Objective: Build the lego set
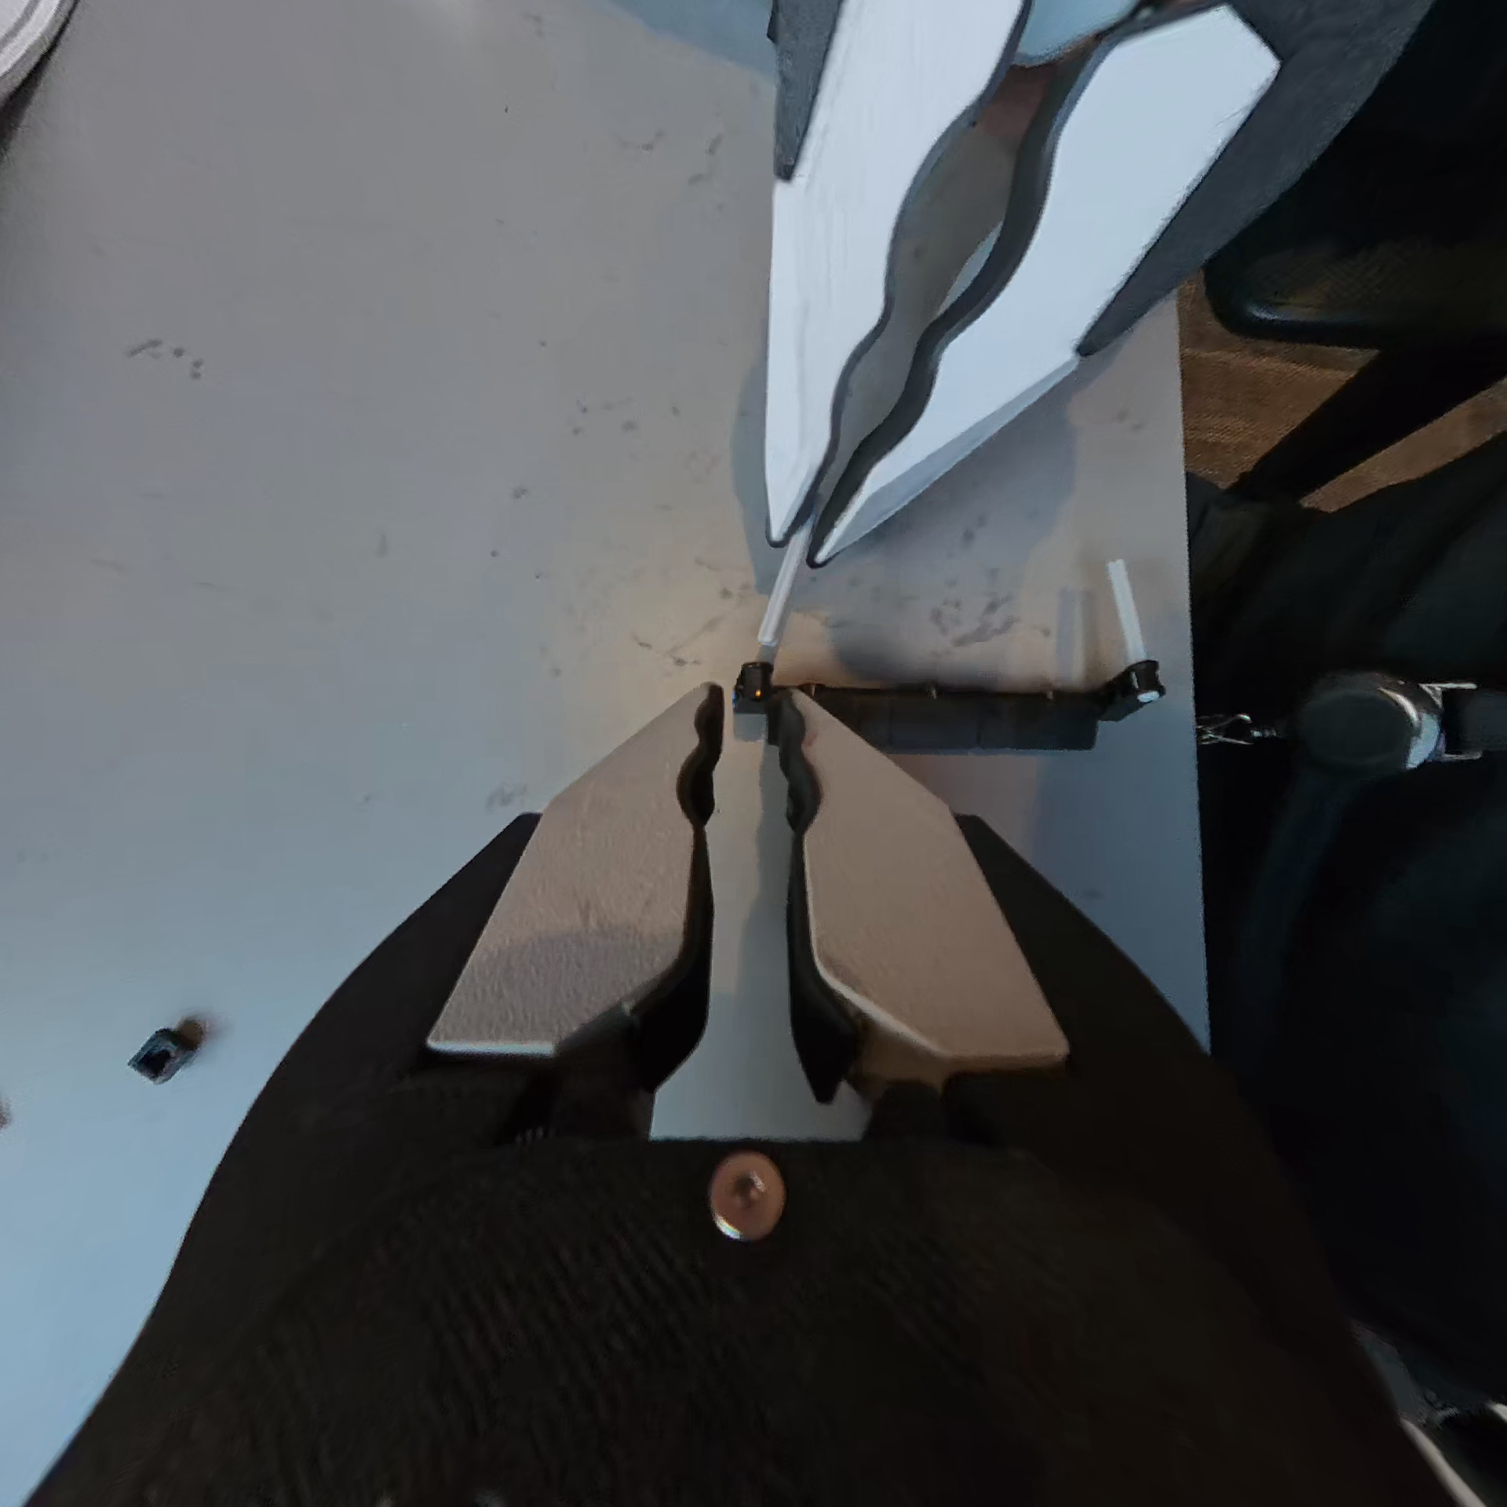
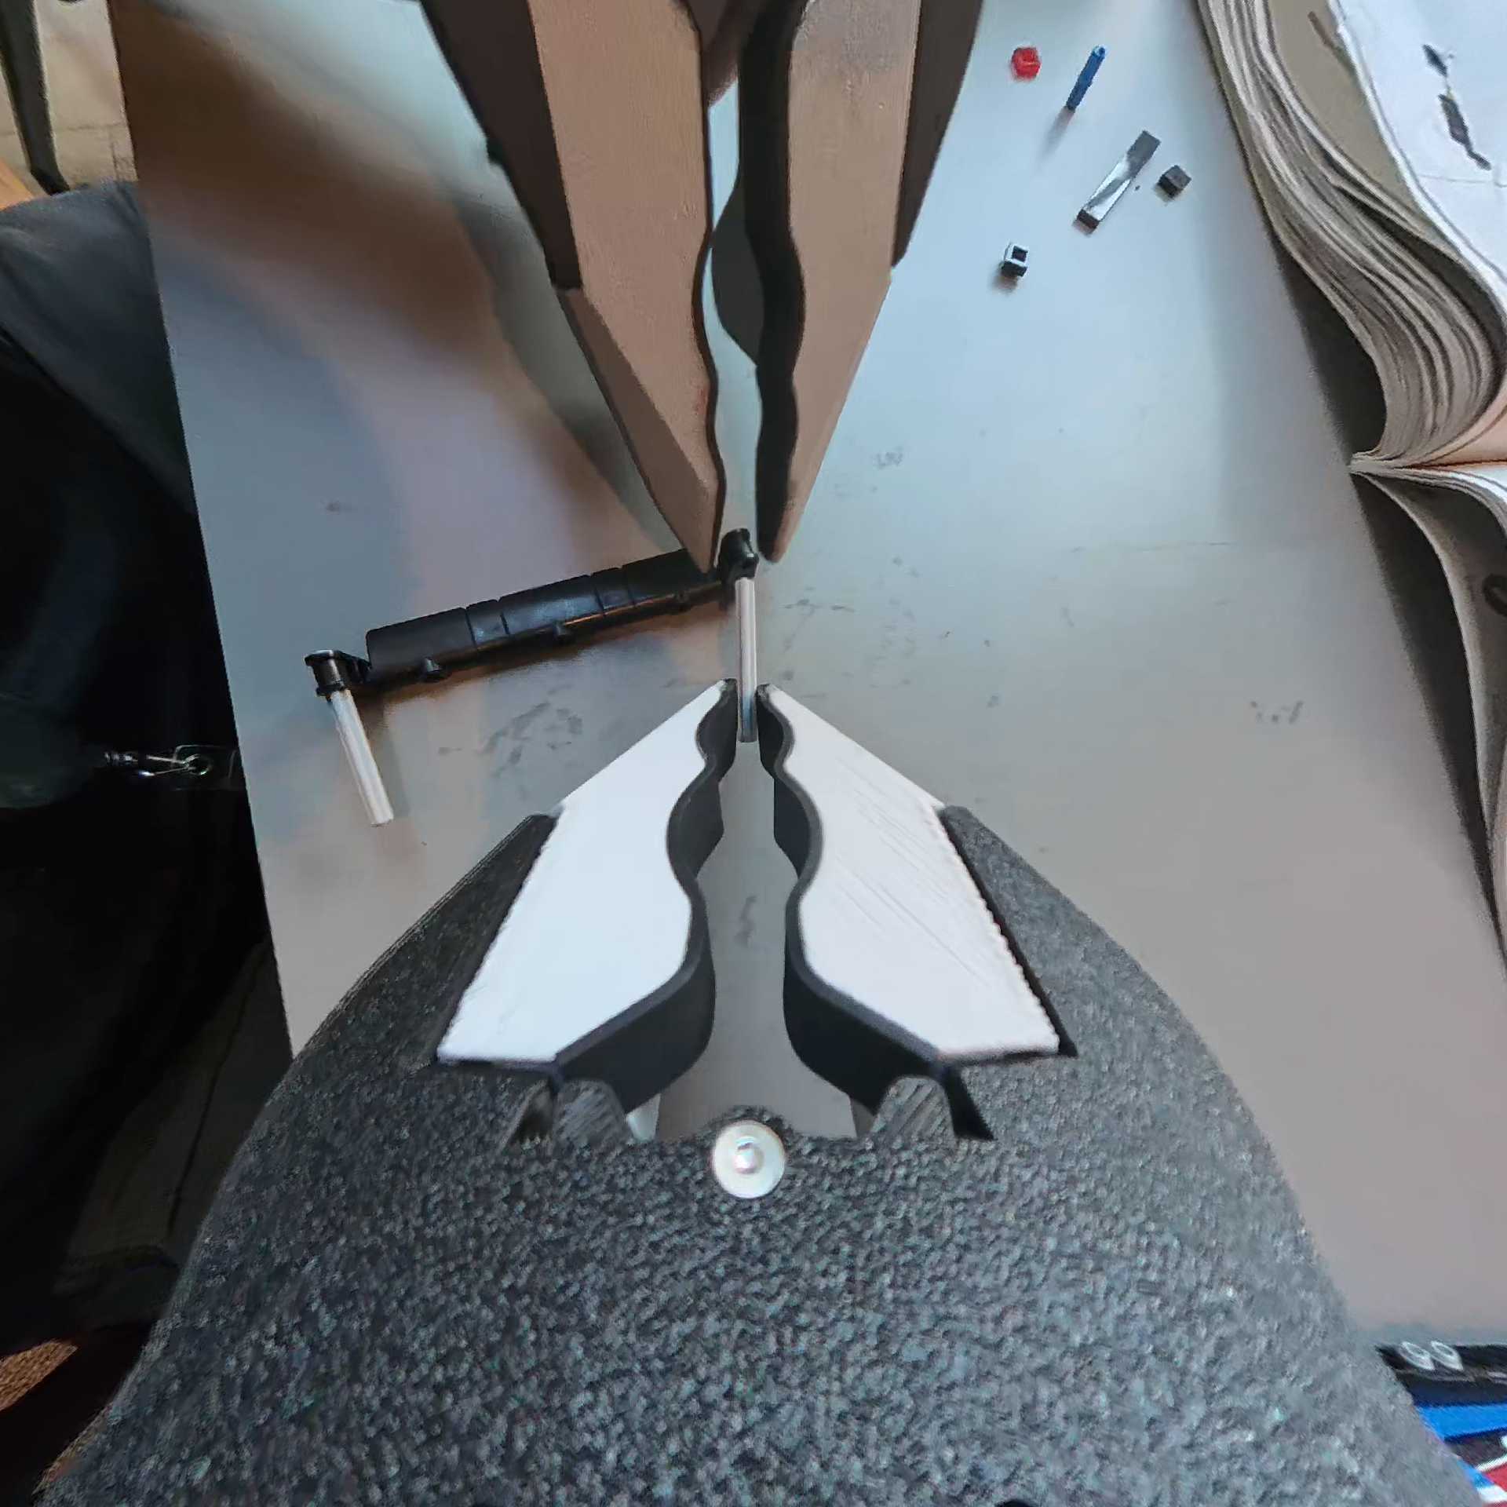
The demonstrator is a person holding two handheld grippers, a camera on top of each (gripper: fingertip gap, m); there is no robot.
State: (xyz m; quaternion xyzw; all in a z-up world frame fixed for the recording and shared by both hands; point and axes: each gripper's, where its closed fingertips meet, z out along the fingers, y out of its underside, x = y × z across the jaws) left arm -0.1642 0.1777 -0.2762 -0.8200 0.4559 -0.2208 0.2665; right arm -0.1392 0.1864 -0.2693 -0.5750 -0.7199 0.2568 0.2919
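Right wrist view: right tongs (image 2: 744, 693) pinch white rod (image 2: 745, 628); left tongs (image 2: 740, 550) clamp black assembly (image 2: 530, 616) (connector end).

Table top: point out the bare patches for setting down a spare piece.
Free: the grey table between the right gripper and the paper stack, and the wide stretch left of the left gripper. Crowded: around the black assembly, its white rods, and the loose pieces by the stack.
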